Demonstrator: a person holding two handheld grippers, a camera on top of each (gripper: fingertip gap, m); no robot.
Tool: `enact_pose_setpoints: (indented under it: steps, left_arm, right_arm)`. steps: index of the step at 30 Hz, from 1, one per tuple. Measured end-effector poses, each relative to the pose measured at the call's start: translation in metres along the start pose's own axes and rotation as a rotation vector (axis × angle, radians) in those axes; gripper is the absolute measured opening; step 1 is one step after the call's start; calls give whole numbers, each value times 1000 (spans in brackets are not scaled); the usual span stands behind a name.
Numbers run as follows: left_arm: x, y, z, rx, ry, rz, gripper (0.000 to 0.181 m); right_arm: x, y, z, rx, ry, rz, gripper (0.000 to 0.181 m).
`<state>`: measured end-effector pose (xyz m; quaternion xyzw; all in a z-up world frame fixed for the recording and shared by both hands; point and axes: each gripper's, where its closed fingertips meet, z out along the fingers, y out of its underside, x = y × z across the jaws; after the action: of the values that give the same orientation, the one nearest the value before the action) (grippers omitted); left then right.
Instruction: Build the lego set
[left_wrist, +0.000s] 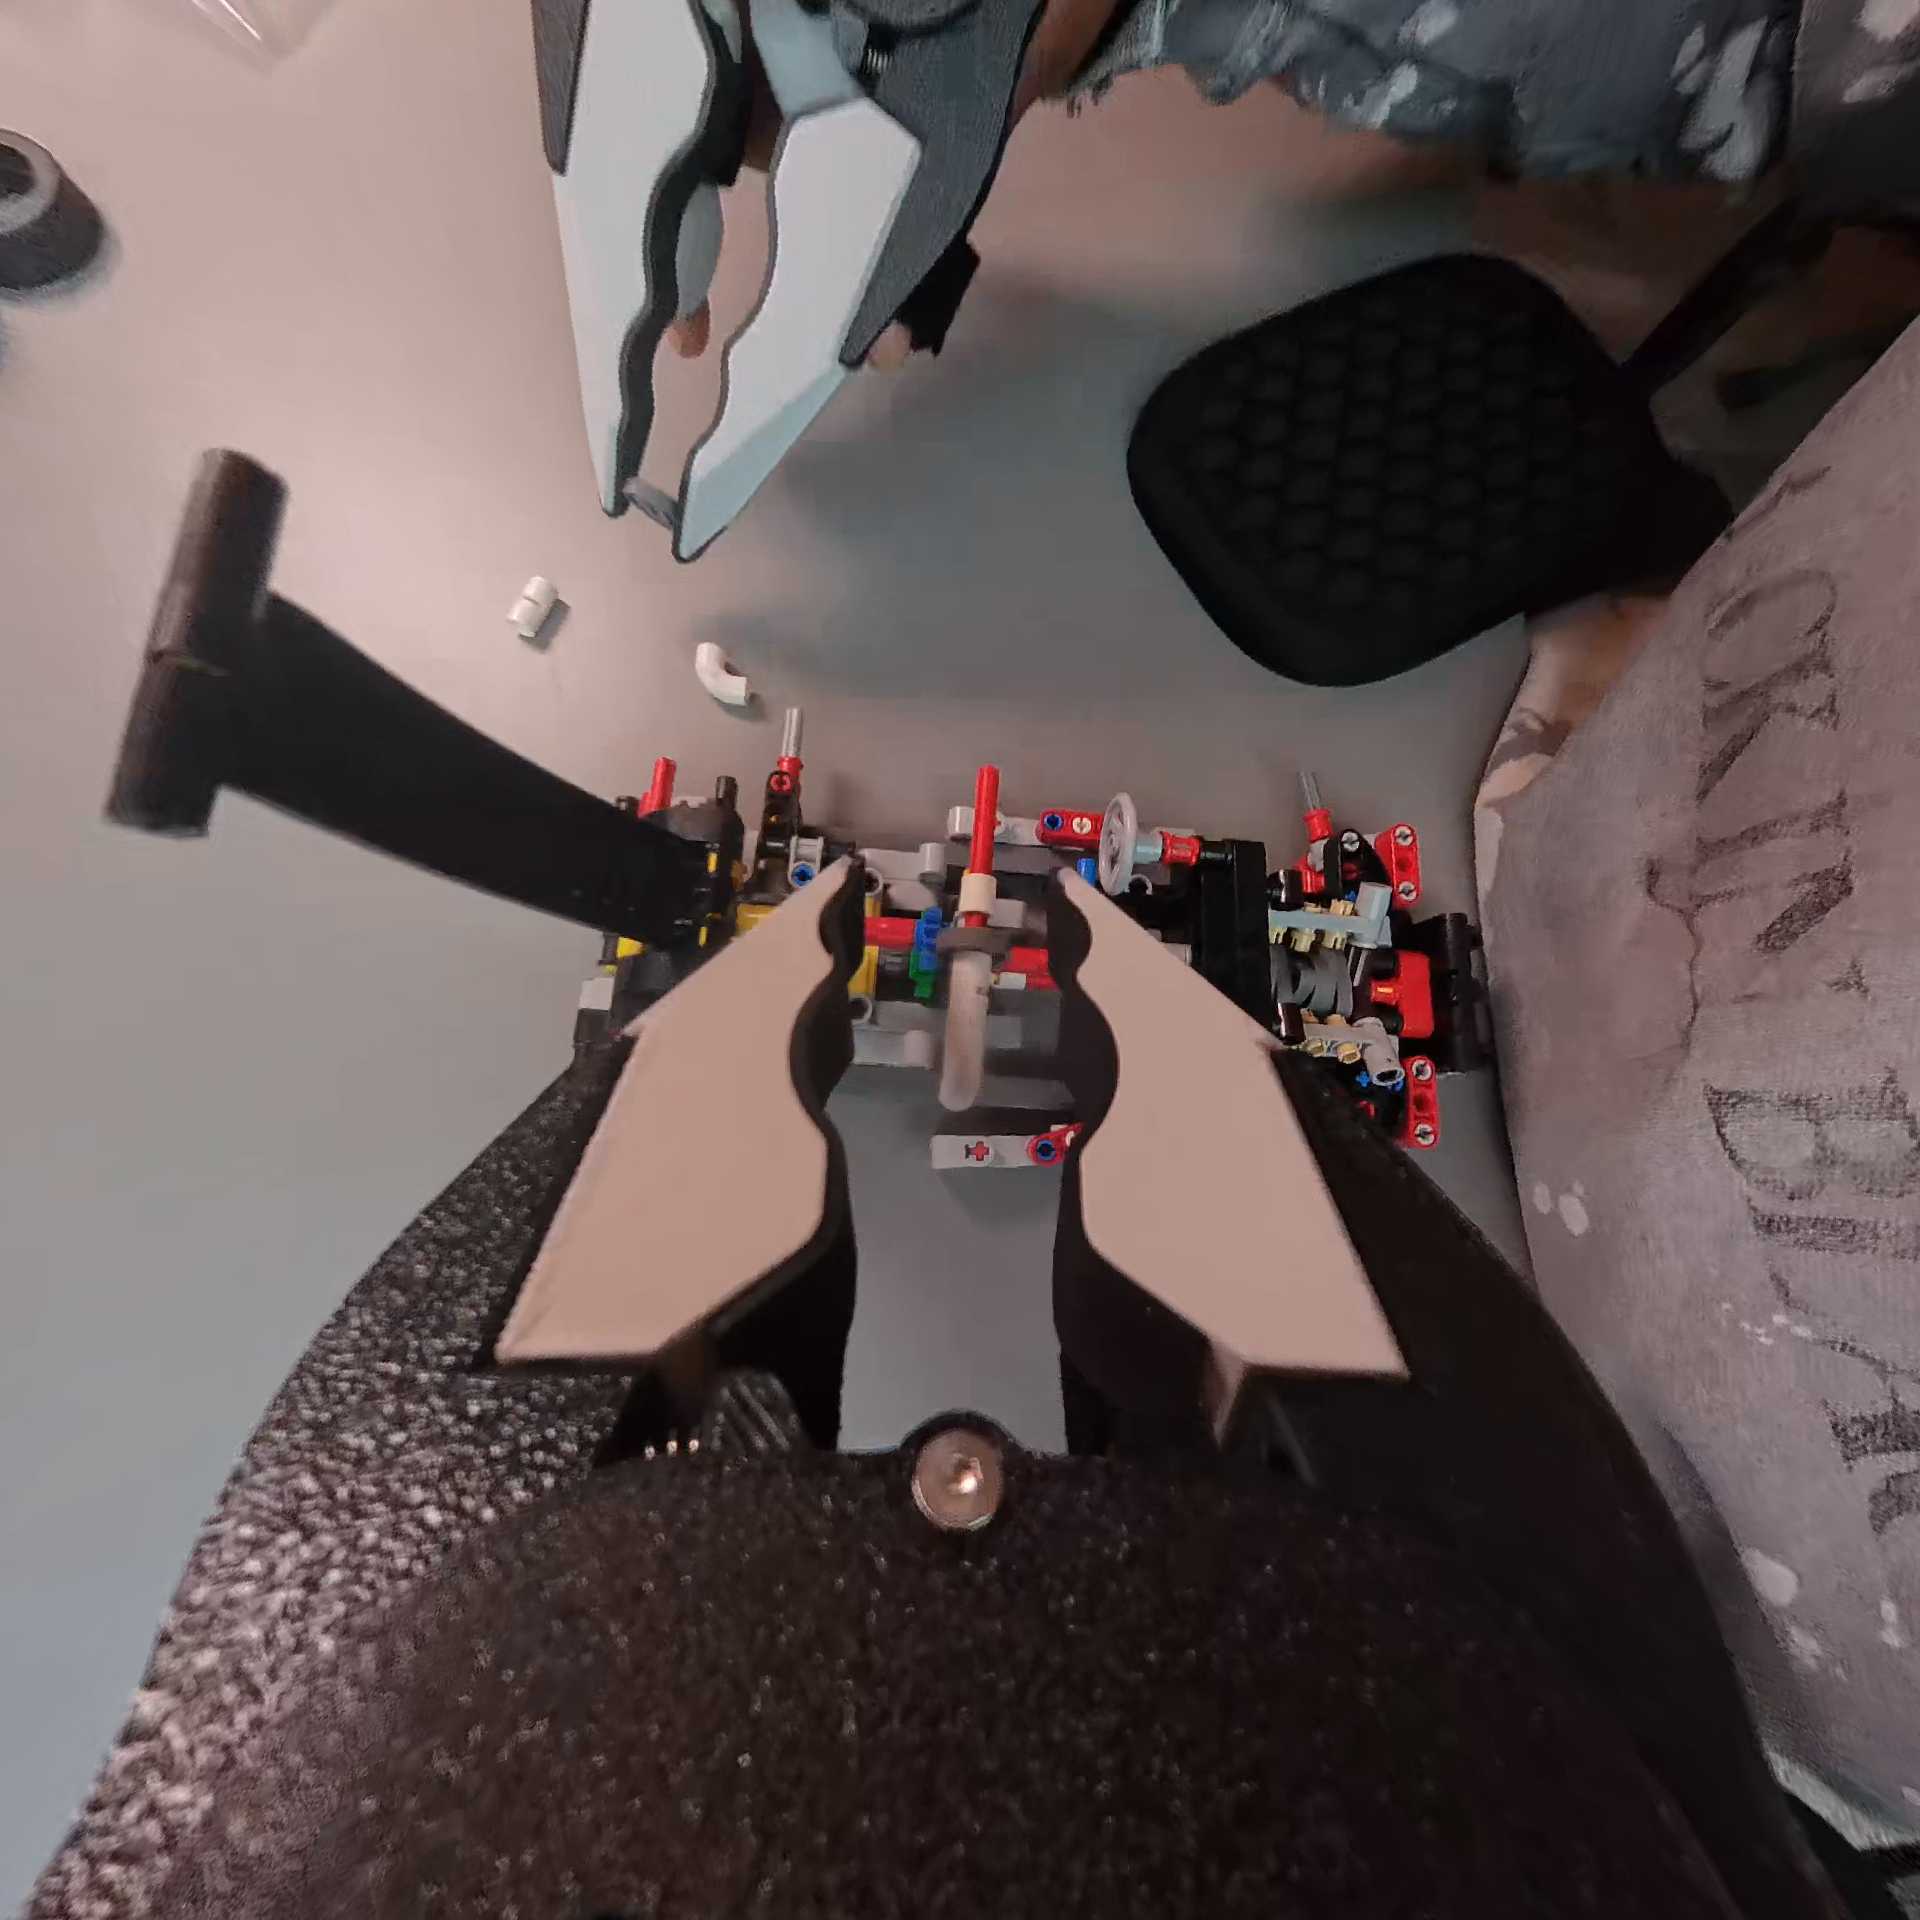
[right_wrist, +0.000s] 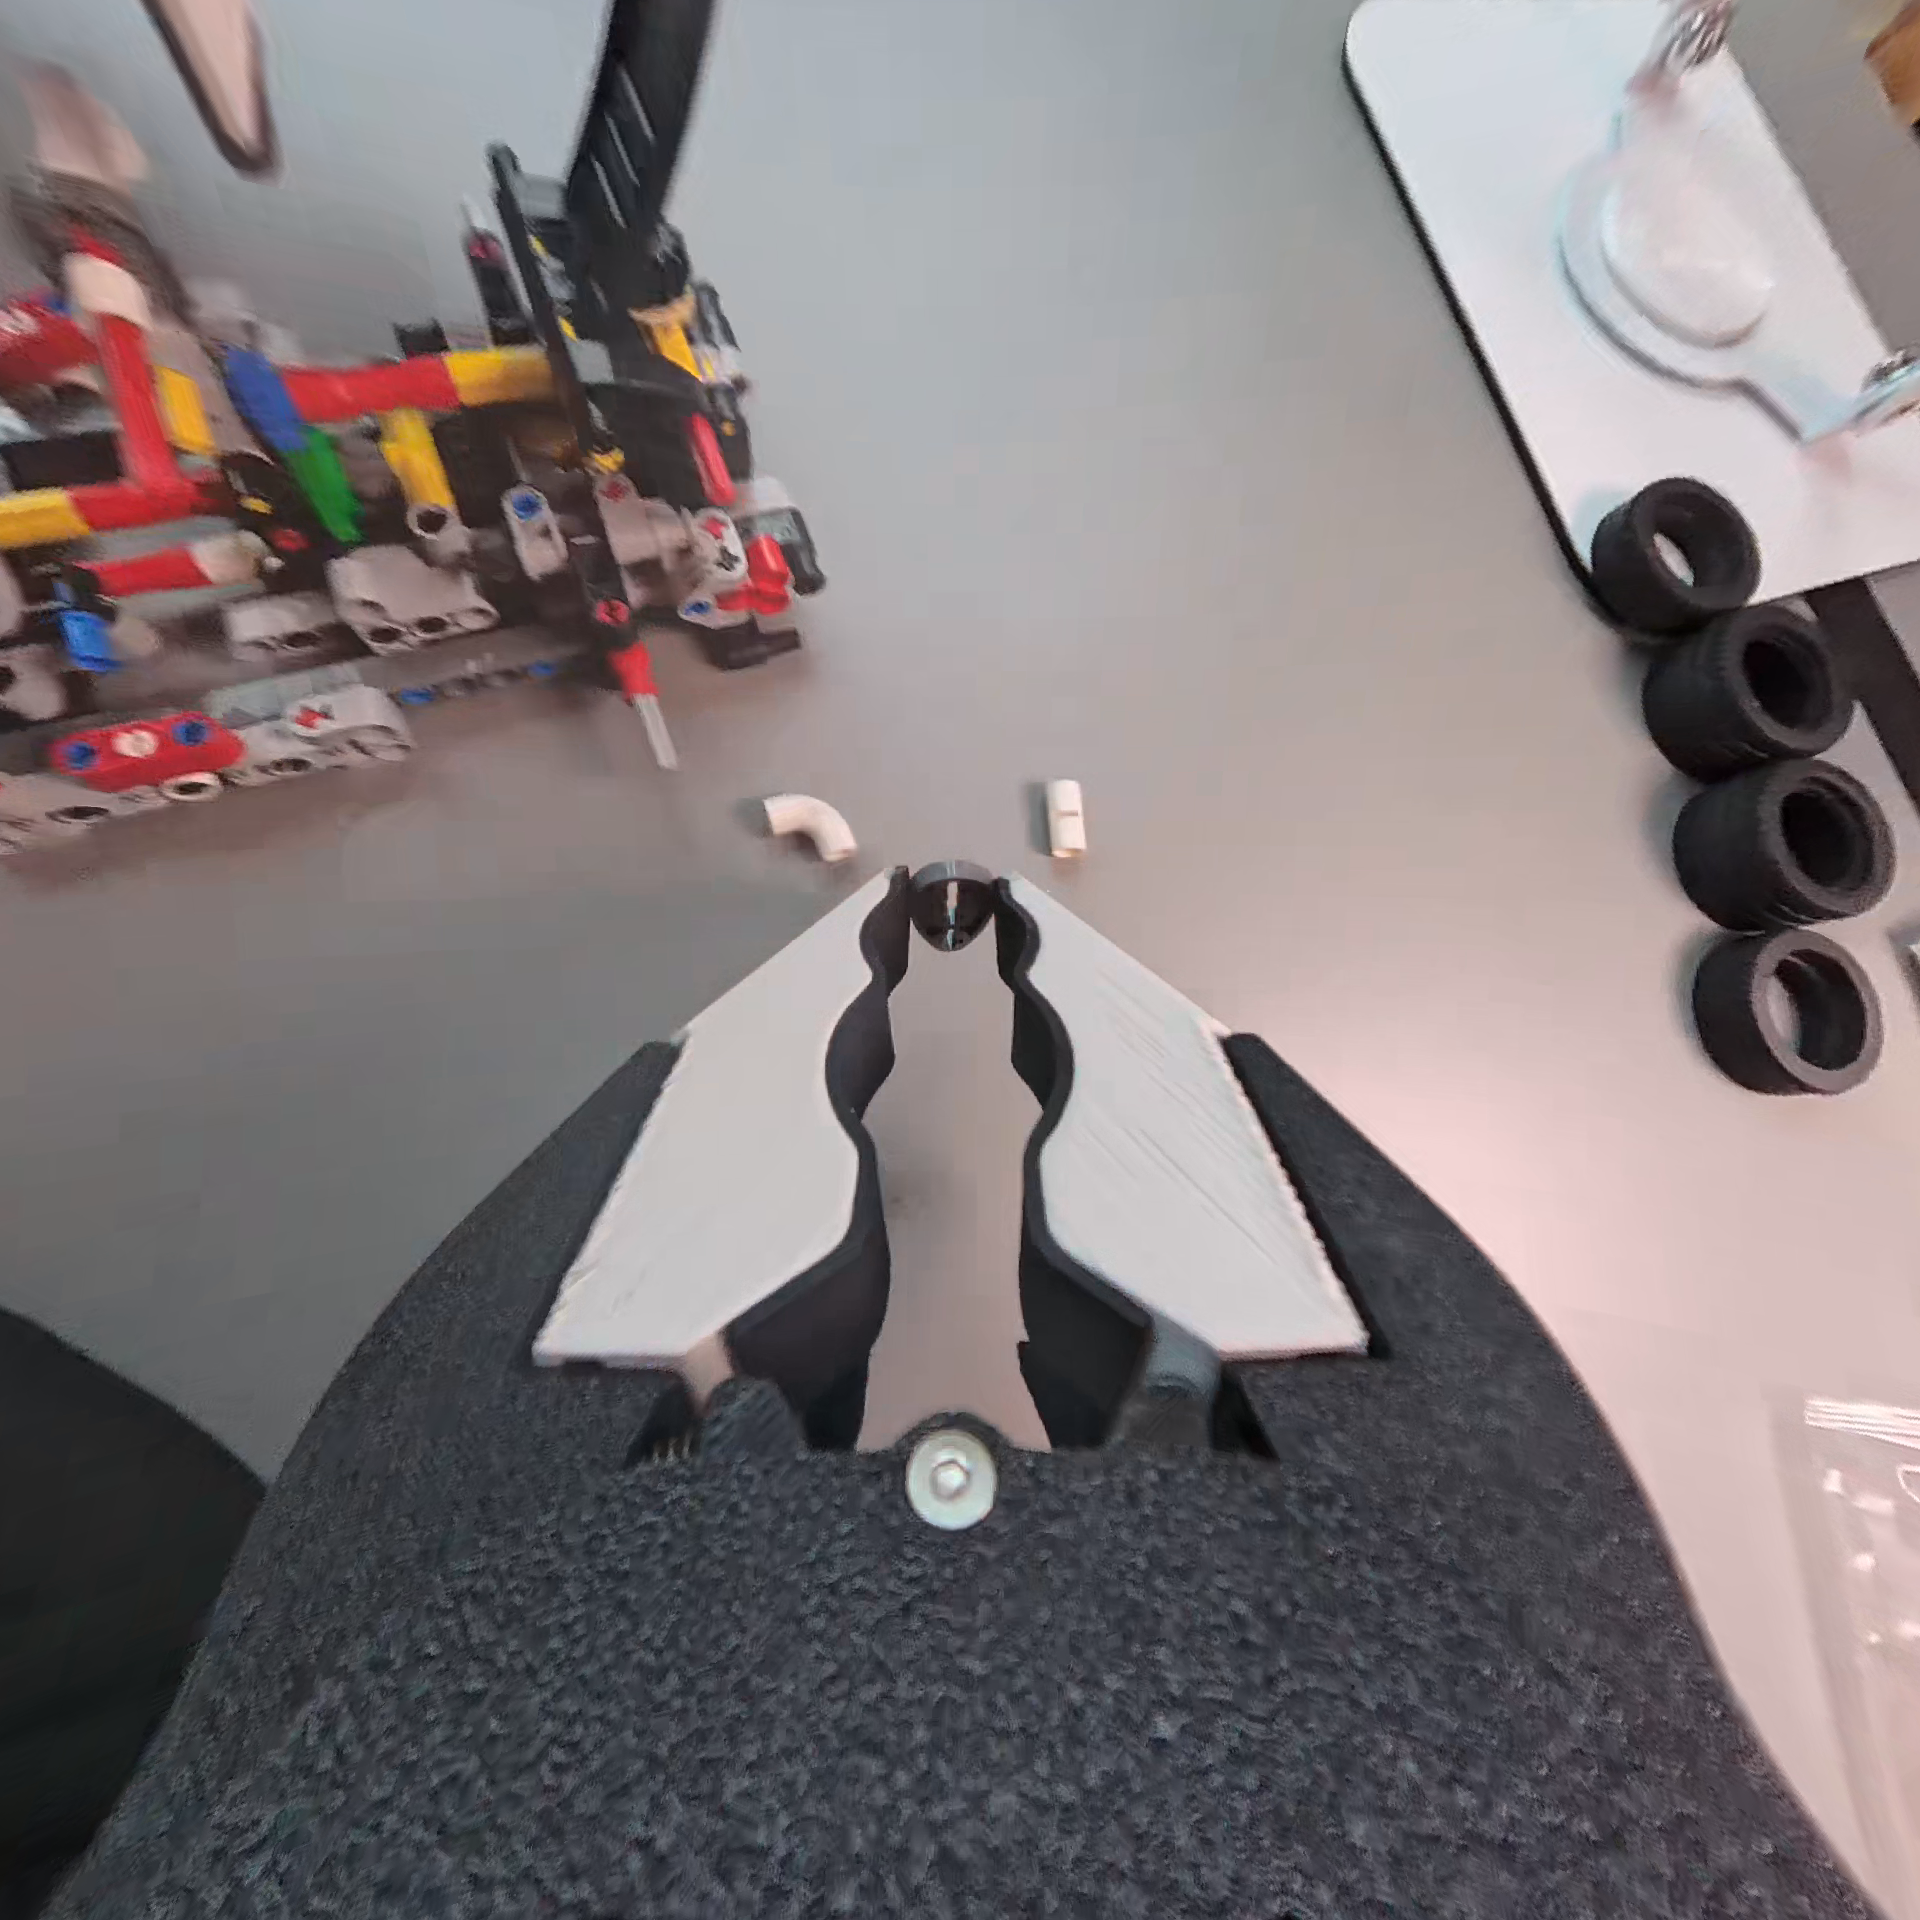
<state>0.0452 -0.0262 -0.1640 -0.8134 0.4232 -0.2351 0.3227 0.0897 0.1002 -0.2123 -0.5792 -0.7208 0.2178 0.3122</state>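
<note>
Right wrist view: your right tongs (right_wrist: 948, 891) pinch a small dark cone-shaped piece (right_wrist: 943, 914) at their very tips, poised above the grey desk (right_wrist: 1195, 436), which reads as a part picked up and on its way to the build. The half-built lego model (right_wrist: 374, 499), a knobbly block of red, yellow, blue and grey beams, sits at ten o'clock from the tongs, blurred. Two loose white bits lie just beyond the tips: a curved elbow piece (right_wrist: 805, 824) at eleven o'clock and a short sleeve (right_wrist: 1062, 818) at one o'clock, likely set out within easy reach. Four matt black rubber tyres (right_wrist: 1766, 821) stand in a column at three o'clock, beside a pale board (right_wrist: 1455, 208) carrying a clear holder.

In the left wrist view, your left tongs (left_wrist: 958, 875) stand spread, their tips on either side of the model's middle. Whether they touch it is unclear; they look placed to steady it. A red rod (left_wrist: 983, 844) passing through a cream collar rises between them, and a long black spar (left_wrist: 416, 758) juts from the model toward ten o'clock. The right tongs hang at twelve o'clock, well apart from the model.
</note>
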Motion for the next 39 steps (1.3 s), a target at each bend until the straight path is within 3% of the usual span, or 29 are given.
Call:
enact_pose_setpoints:
  steps: [1,5,8,13,19,21,27,31,35,39]
  left_arm:
    - [-1,-1,-4,38,-13,-14,40]
    - [-5,8,-16,165,-65,-93,52]
    - [-7,24,-19,195,-103,-126,49]
    - [4,29,-10,219,-67,-69,32]
    - [4,16,7,196,-56,20,34]
    - [3,16,11,171,-61,54,24]
    - [1,19,11,174,-57,55,16]
    - [1,20,9,197,-47,42,16]
    - [1,19,-1,213,-36,33,33]
    - [2,30,-11,174,-50,39,28]
  right_arm:
    - [3,6,7,-45,-13,7,16]
    - [8,14,18,-118,-41,24,23]
    - [2,-8,0,-25,-50,11,37]
    - [-82,-72,-30,210,-309,-73,29]
    - [-120,-85,4,197,-341,-170,20]
    - [-118,-88,9,209,-319,-171,15]
    - [-105,-69,-7,186,-309,-130,7]
    - [-79,-21,-24,78,-242,-41,7]
    - [-68,22,-4,-46,-150,-30,8]
    - [-61,0,-11,18,-128,-42,25]
